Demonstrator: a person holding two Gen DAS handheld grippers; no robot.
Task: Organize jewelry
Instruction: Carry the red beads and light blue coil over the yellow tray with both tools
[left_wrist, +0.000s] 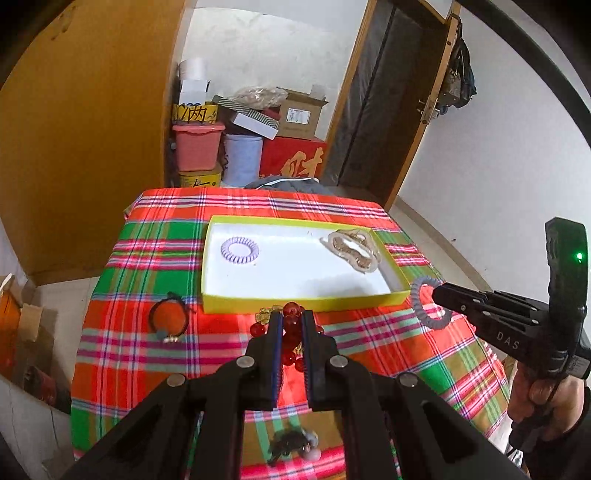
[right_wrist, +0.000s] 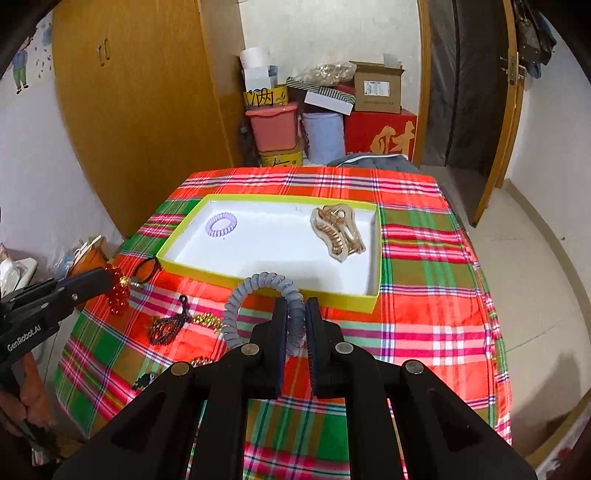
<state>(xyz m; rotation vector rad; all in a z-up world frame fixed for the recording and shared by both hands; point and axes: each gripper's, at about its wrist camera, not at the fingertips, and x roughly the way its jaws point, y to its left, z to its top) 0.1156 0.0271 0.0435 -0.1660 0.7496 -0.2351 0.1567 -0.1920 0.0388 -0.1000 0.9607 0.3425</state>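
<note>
Closest to the left wrist lens, the left gripper (left_wrist: 292, 325) is clamped narrowly on a red bead bracelet (left_wrist: 291, 314) with gold charms, carried just short of the near wall of the yellow box (left_wrist: 295, 301). Inside the box lie a purple coil hair tie (left_wrist: 240, 250) at the far left and a gold hair claw (left_wrist: 352, 251) at the far right, so I judge two pieces sorted. On the plaid tablecloth (left_wrist: 122, 350), a black cord bracelet (left_wrist: 170, 319) waits at the left and a dark beaded piece (left_wrist: 291, 443) lies near the lens.

Nearest the right wrist lens, the right gripper (right_wrist: 296, 321) pinches a grey coil hair tie (right_wrist: 236, 295), its loop rising over the box's near wall. Left of it a dark bead bracelet (right_wrist: 166, 326) and a gold chain (right_wrist: 208, 319) remain on the cloth, with more small pieces nearer. By my estimate roughly half is left.
</note>
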